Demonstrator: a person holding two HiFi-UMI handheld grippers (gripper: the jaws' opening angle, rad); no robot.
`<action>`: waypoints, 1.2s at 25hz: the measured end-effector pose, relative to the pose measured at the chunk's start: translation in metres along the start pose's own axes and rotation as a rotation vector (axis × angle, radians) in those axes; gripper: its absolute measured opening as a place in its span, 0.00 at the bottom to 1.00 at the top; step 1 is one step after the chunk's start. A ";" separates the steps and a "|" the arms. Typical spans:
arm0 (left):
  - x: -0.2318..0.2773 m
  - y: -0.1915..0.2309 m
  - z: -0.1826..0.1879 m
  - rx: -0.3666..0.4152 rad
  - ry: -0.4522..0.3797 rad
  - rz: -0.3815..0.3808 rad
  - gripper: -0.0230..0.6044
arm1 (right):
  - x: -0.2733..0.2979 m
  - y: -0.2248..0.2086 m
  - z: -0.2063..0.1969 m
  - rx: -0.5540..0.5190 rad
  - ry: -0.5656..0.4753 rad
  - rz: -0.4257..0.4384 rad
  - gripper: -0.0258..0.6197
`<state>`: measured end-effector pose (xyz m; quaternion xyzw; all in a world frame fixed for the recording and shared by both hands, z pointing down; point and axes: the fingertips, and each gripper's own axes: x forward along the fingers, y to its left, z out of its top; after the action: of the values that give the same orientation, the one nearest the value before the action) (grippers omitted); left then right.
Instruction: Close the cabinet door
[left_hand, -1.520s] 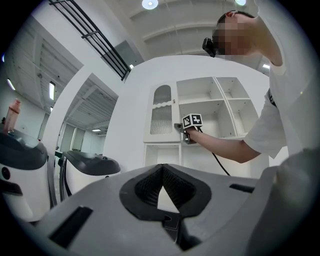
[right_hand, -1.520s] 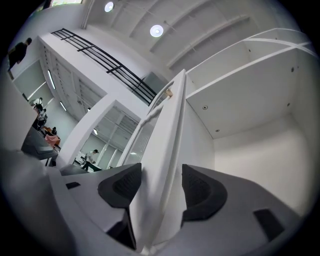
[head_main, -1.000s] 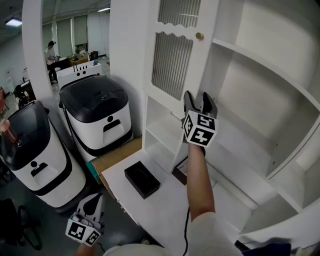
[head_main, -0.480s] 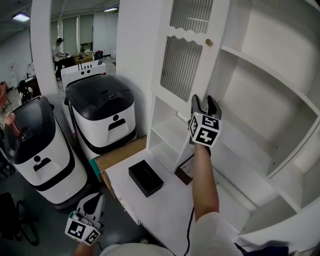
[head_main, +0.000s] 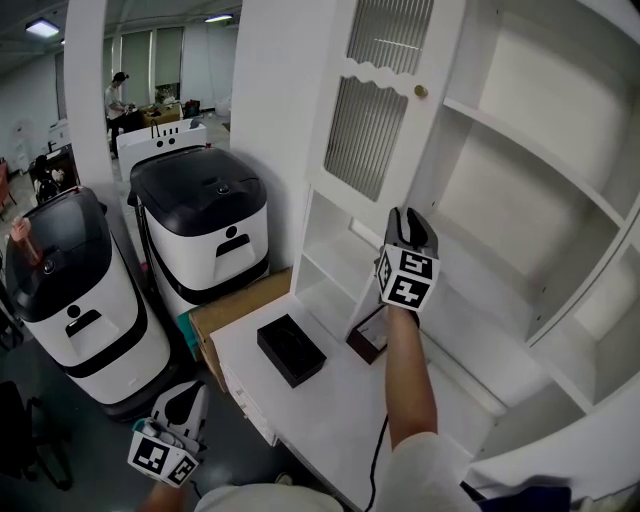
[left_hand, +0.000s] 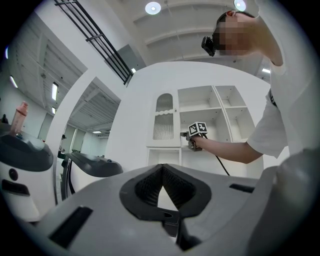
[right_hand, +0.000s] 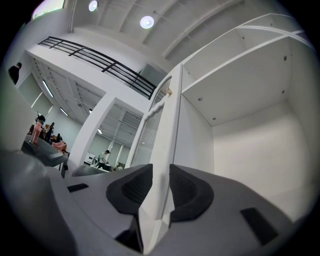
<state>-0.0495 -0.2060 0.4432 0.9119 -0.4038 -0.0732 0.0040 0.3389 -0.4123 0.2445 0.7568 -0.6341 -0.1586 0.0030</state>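
Observation:
The white cabinet door, with ribbed glass panes and a small brass knob, stands swung open at the cabinet's left. My right gripper reaches up to the door's free edge below the panes. In the right gripper view the door edge runs straight between the jaws of the right gripper, which are closing, with both pads against it. My left gripper hangs low at the bottom left, far from the cabinet. It is the shut left gripper, nothing in it, facing the cabinet door.
Bare white shelves lie behind the door. A black box and a small dark frame sit on the white counter. Two white machines with black lids and a cardboard box stand at the left.
The right gripper's jaws, spread a second ago, have drawn in on the door's edge, and the hand has sunk a little. The left gripper has barely shifted.

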 end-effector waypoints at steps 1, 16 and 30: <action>-0.003 0.002 0.002 -0.001 -0.004 0.002 0.05 | -0.006 0.002 -0.003 0.002 0.006 0.002 0.19; -0.055 0.043 0.049 0.051 -0.098 0.067 0.05 | -0.172 0.020 -0.055 0.047 0.064 0.042 0.04; -0.108 0.070 0.076 0.074 -0.165 0.161 0.05 | -0.286 0.070 0.010 0.050 -0.037 0.098 0.04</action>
<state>-0.1829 -0.1696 0.3867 0.8669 -0.4773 -0.1323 -0.0570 0.2279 -0.1490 0.3173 0.7216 -0.6742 -0.1564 -0.0199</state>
